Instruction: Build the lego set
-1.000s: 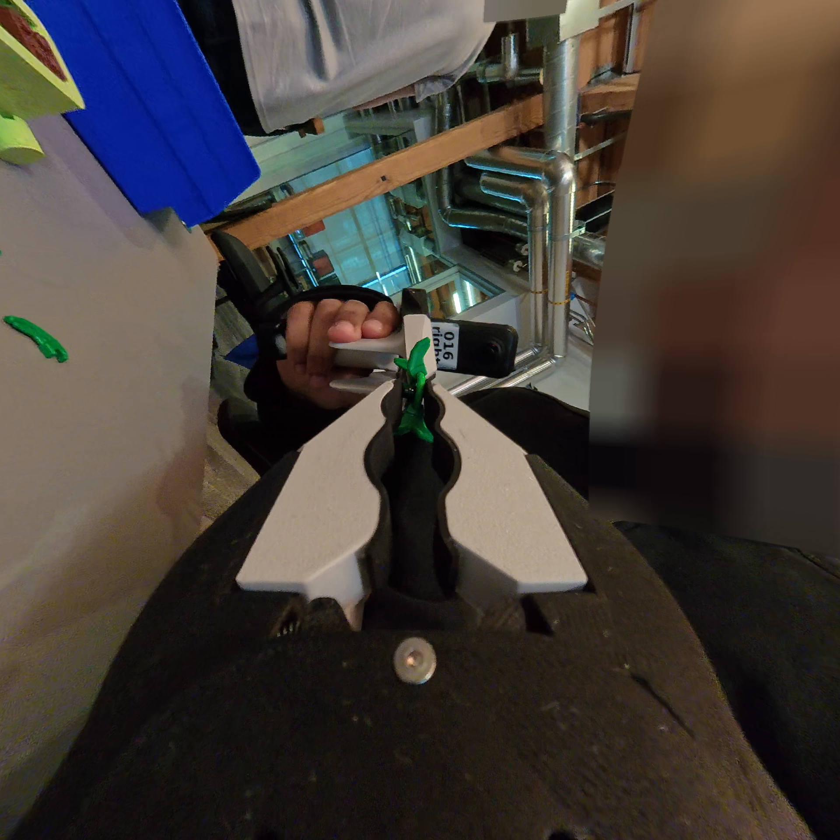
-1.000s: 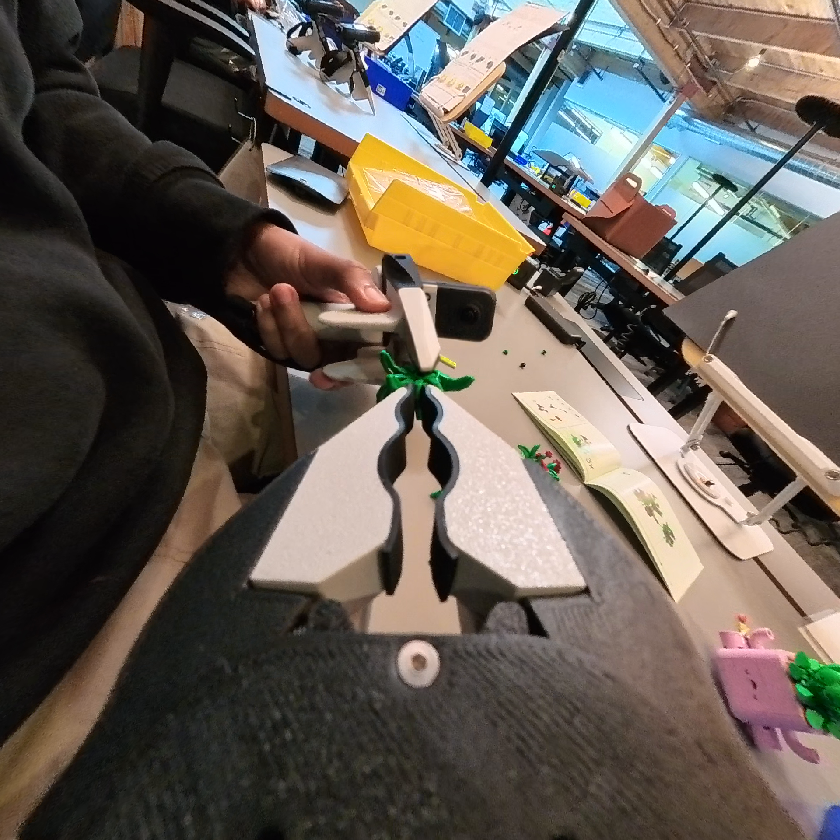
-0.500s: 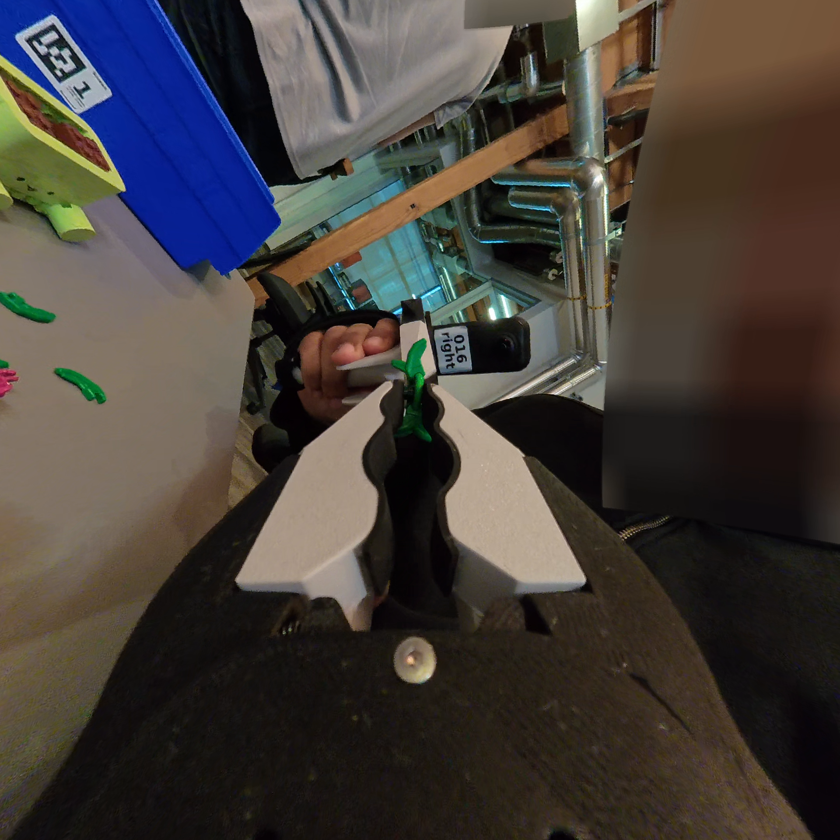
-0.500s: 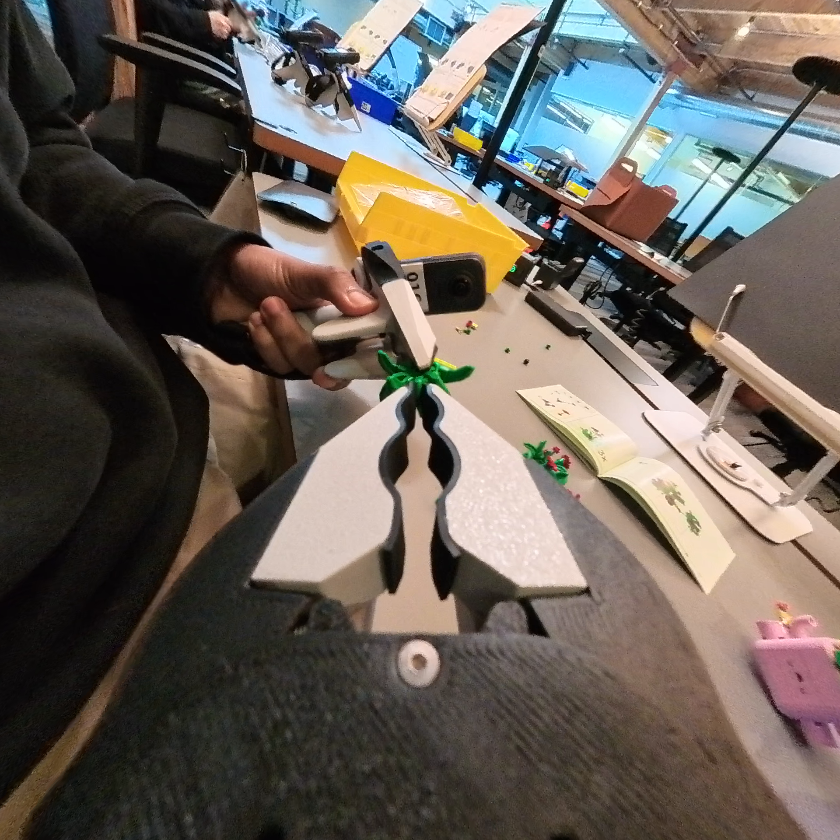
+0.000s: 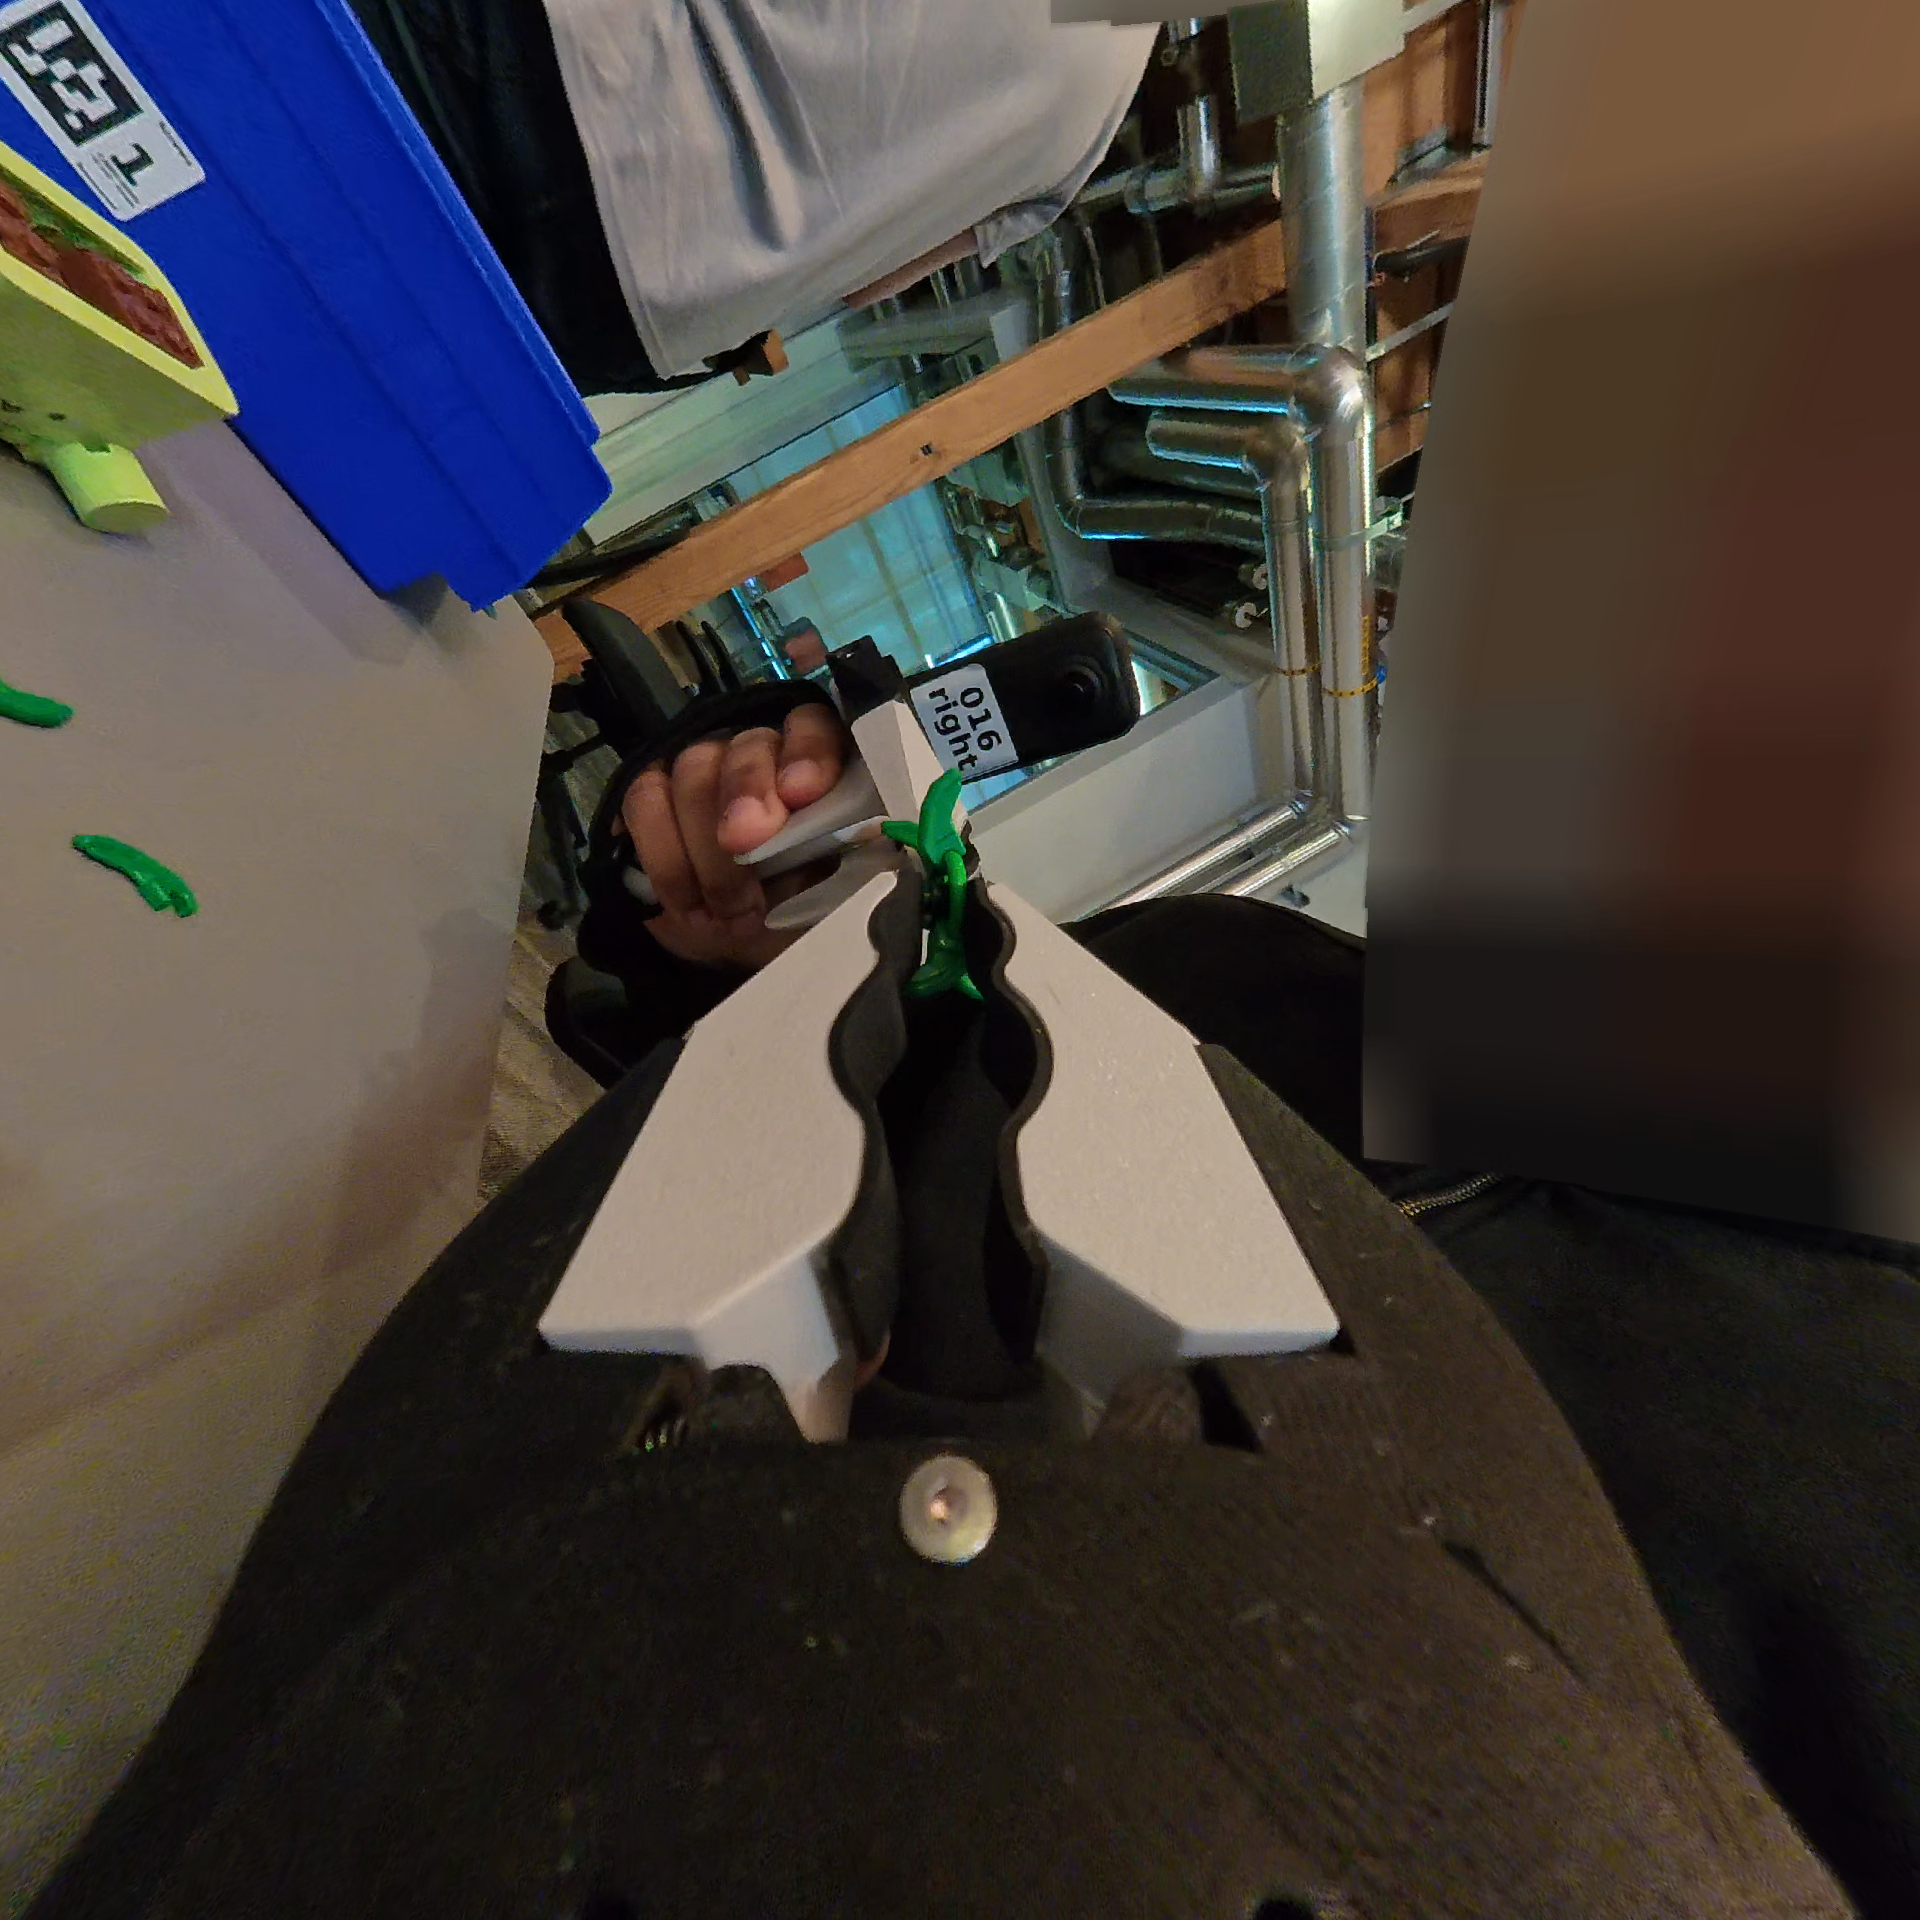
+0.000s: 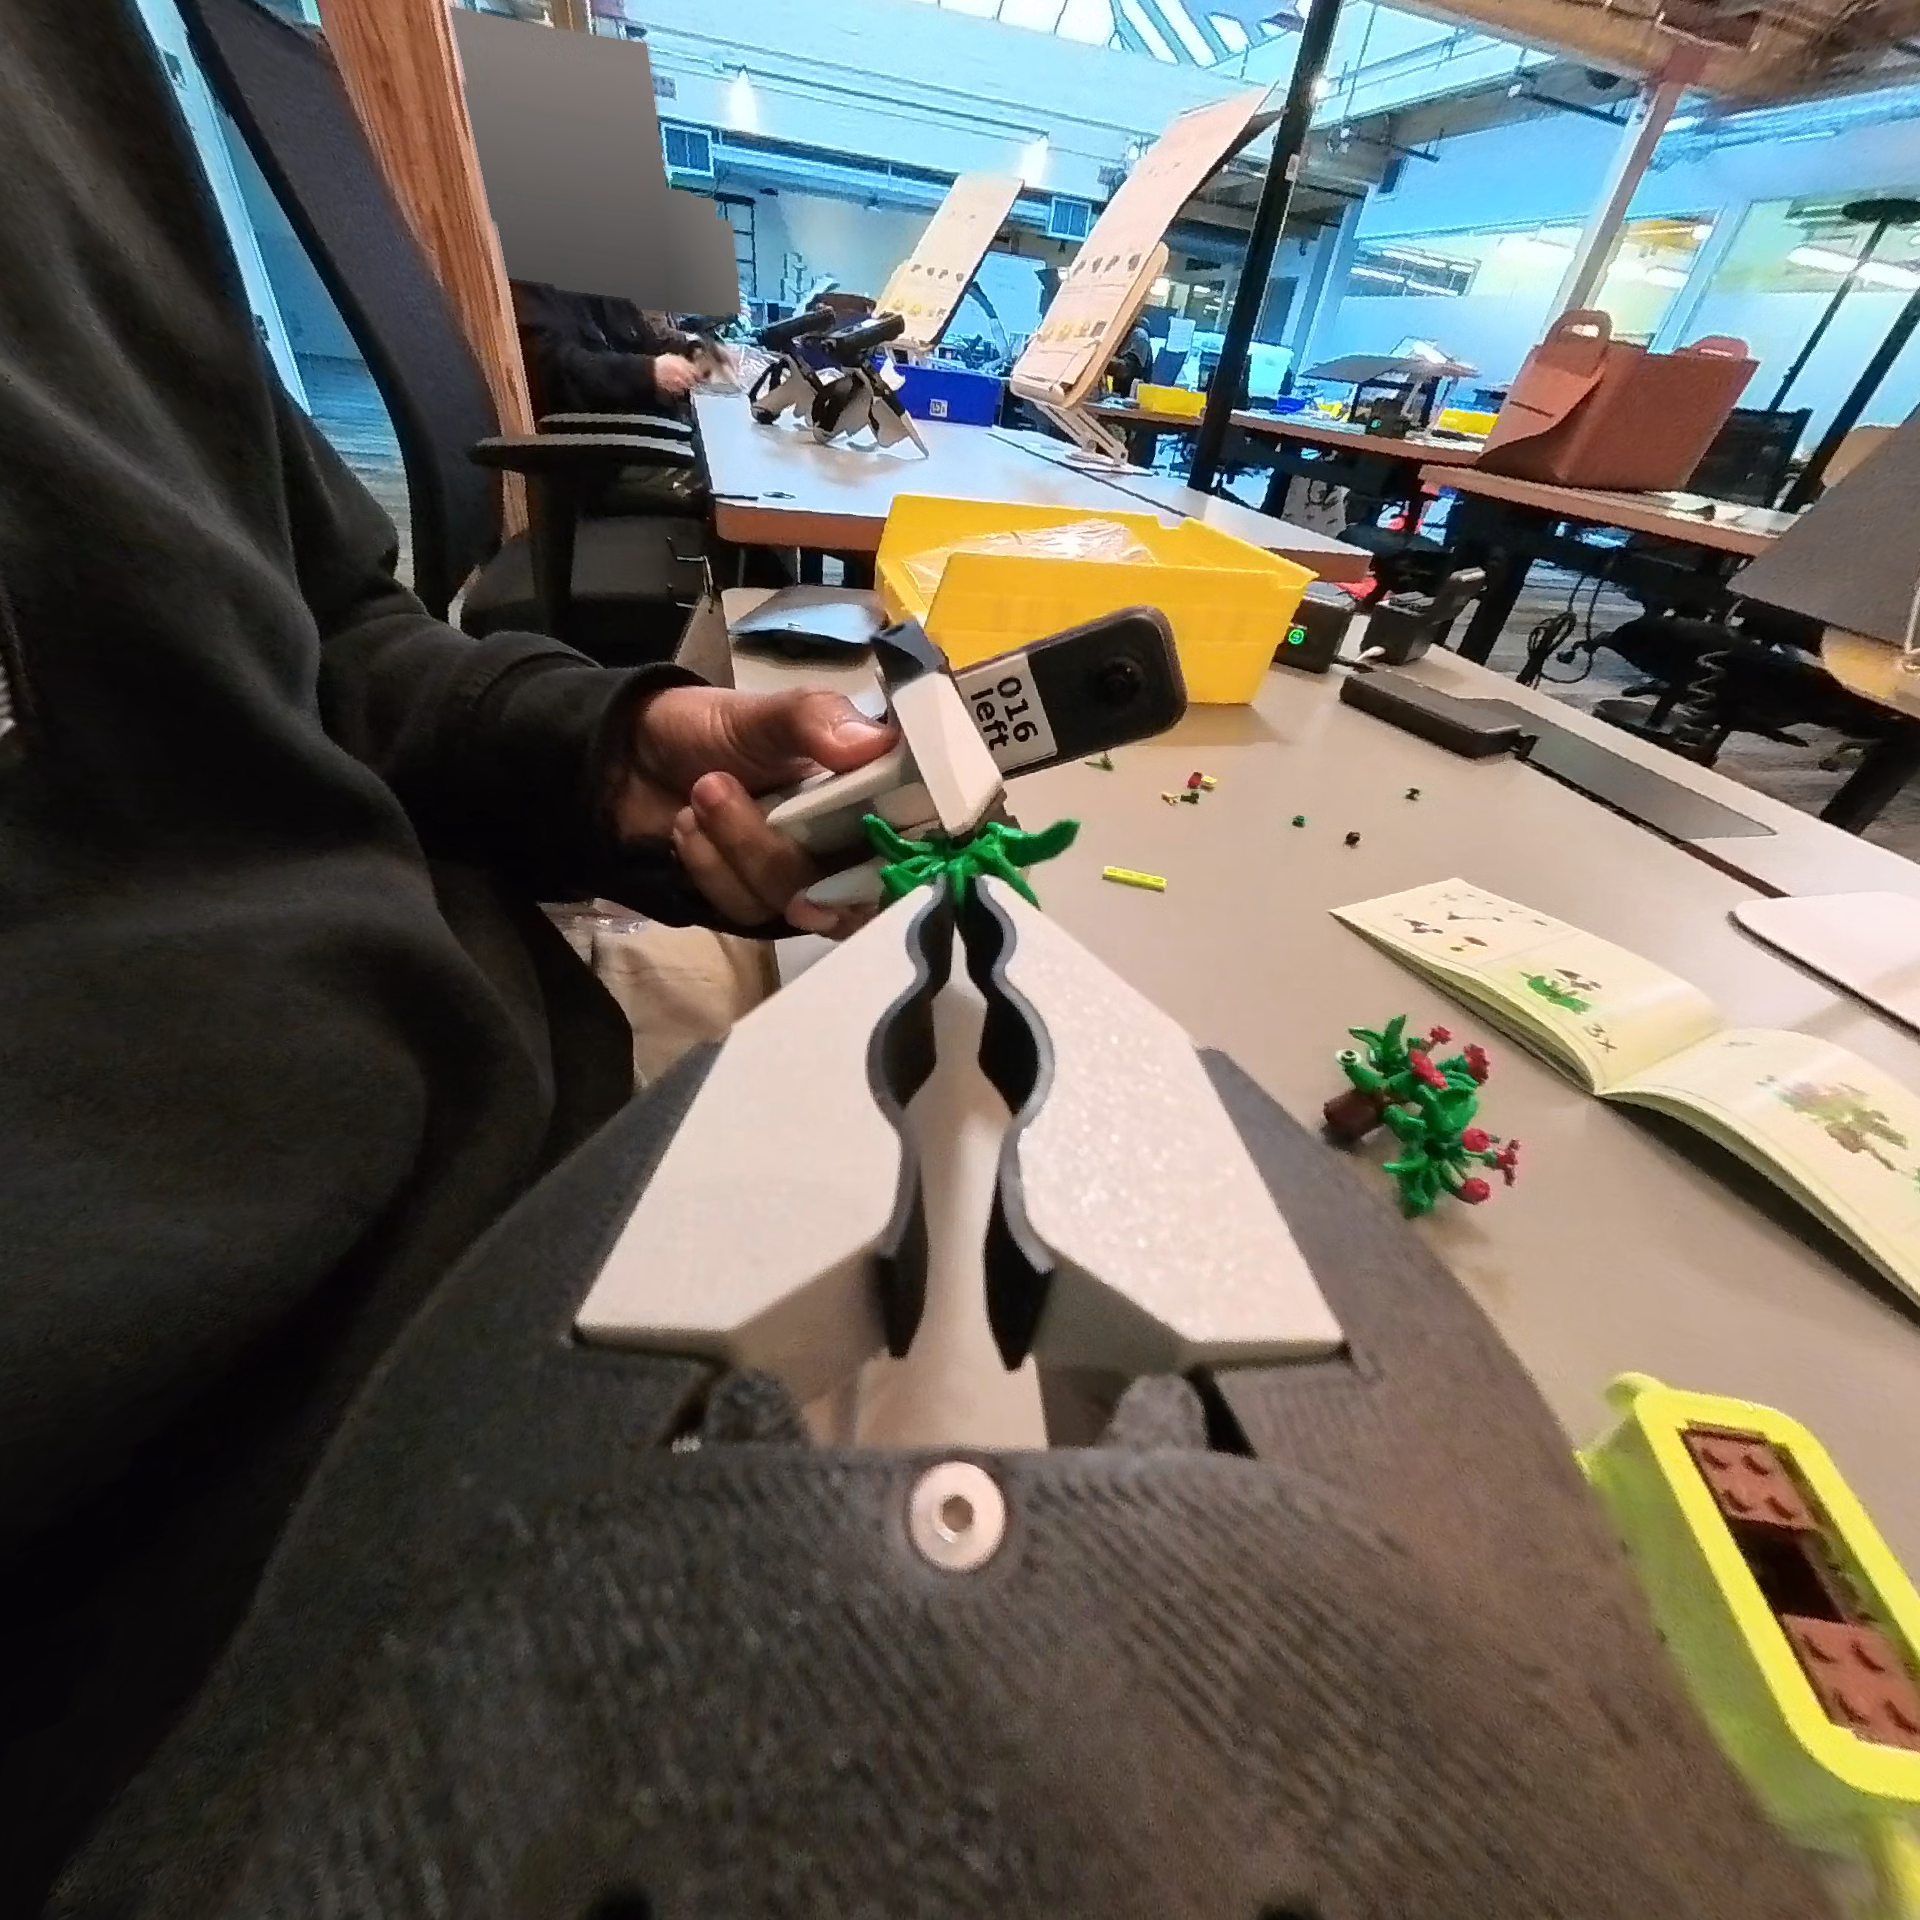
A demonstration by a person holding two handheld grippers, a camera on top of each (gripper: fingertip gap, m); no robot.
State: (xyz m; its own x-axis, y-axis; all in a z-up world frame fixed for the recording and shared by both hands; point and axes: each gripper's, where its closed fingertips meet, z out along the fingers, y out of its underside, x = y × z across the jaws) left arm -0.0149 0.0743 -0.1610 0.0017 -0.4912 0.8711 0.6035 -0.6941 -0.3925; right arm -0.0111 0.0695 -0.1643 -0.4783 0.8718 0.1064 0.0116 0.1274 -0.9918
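A small green leafy lego piece (image 5: 938, 823) is held between both grippers, which meet tip to tip in the air in front of the person's dark top. My left gripper (image 5: 940, 899) is shut on it. The right gripper's grey tip (image 5: 888, 743) comes in from beyond. In the right wrist view my right gripper (image 6: 961, 899) is shut on the stem of the leafy piece (image 6: 1023, 844), whose leaves spread out to both sides. The left gripper (image 6: 940, 764) presses onto it from the far side.
A lime-green lego pot with a brown top (image 6: 1787, 1590) stands near right, also in the left wrist view (image 5: 94, 312), beside a blue bin (image 5: 343, 291). On the table lie a sprig with red flowers (image 6: 1423, 1112), an open booklet (image 6: 1662, 1039), loose green leaves (image 5: 140, 873) and a yellow bin (image 6: 1091, 603). Only a small space, under 4 cm, lies between the two pairs of fingers.
Both grippers have swung together with the green piece still held between them. The lime-green pot and blue bin have come further into view; the pink lego pot has left the right view.
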